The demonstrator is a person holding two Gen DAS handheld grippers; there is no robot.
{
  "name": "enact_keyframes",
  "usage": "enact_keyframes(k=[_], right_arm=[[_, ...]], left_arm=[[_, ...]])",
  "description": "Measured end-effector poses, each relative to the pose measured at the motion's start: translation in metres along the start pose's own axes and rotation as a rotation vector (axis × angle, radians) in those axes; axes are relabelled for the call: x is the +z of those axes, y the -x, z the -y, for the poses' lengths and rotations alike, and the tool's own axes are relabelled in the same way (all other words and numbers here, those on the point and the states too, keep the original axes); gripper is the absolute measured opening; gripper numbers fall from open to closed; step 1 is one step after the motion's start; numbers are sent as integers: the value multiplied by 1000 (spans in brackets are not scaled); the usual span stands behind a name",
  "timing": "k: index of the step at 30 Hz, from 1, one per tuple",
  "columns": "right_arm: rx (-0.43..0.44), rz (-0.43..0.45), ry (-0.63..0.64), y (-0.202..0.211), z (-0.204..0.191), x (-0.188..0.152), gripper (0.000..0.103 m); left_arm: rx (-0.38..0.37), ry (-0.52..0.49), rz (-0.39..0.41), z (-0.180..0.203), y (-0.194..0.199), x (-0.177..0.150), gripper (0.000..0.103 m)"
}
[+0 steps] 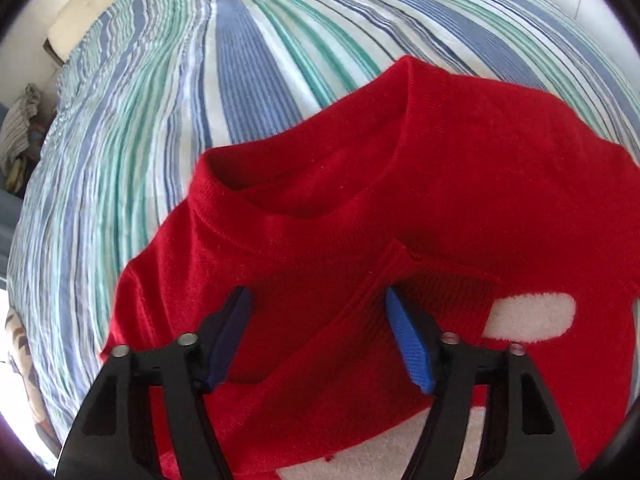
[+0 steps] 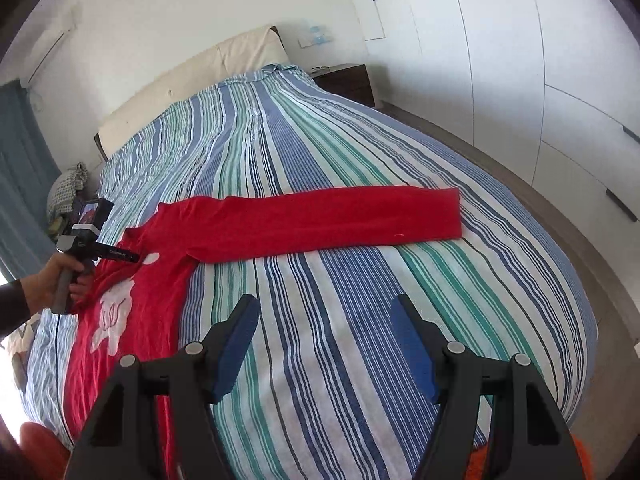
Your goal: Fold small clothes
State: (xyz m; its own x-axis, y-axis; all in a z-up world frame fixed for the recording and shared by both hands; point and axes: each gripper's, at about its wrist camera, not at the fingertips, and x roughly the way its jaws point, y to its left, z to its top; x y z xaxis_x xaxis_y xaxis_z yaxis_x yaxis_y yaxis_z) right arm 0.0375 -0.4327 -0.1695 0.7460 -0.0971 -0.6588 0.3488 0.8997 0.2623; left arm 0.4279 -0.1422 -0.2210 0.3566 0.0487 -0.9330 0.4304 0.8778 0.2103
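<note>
Lying flat on the striped bedspread (image 2: 360,280), the red sweater (image 2: 132,292) has one sleeve (image 2: 340,220) stretched toward the right of the frame. Soft, light knit, it should drape and bunch, so seams or the cuff look best to pinch. The left gripper (image 1: 318,340) hangs part-open over folded cloth near the collar (image 1: 240,184), gripping nothing; the right gripper (image 2: 326,344) stands wide and empty.

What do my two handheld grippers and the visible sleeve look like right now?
Both the left gripper and right gripper have black angular arms, silver pivot pins and blue textured pads. The left one's handle is grey, carrying a small camera and a thin dark cable. The sleeve is dark.
</note>
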Motion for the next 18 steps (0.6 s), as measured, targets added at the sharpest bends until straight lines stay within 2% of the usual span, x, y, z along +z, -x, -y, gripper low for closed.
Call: enact_keyframes(k=[1,2,3,5,8,14,16,18], right_arm=[[-4,-4,5,-1,0,0,68],[-8,-9,5,-3,0,0,68],[-13,-14,3,-4,0,0,68],[-15,-18,-7,-4,2,0,68],[-13,-9,-18,-1,4,0,68],[-4,2,-19,2,5,-1,68],[0,10,-19,5,5,-1,68],[3,15,-26,6,7,-2,68]], left_arm=[[-39,-18,-2,5,2,-1,35],[-64,-47,-4,11,5,-2,13],[-59,-86,-3,18,9,-4,10],[-12,-170,19,31,15,-10,6],[1,-146,65,28,30,-14,5],[-62,43,204,-15,89,-20,5],[-72,145,270,-52,117,-30,5],[-66,298,324,-99,145,-50,5]])
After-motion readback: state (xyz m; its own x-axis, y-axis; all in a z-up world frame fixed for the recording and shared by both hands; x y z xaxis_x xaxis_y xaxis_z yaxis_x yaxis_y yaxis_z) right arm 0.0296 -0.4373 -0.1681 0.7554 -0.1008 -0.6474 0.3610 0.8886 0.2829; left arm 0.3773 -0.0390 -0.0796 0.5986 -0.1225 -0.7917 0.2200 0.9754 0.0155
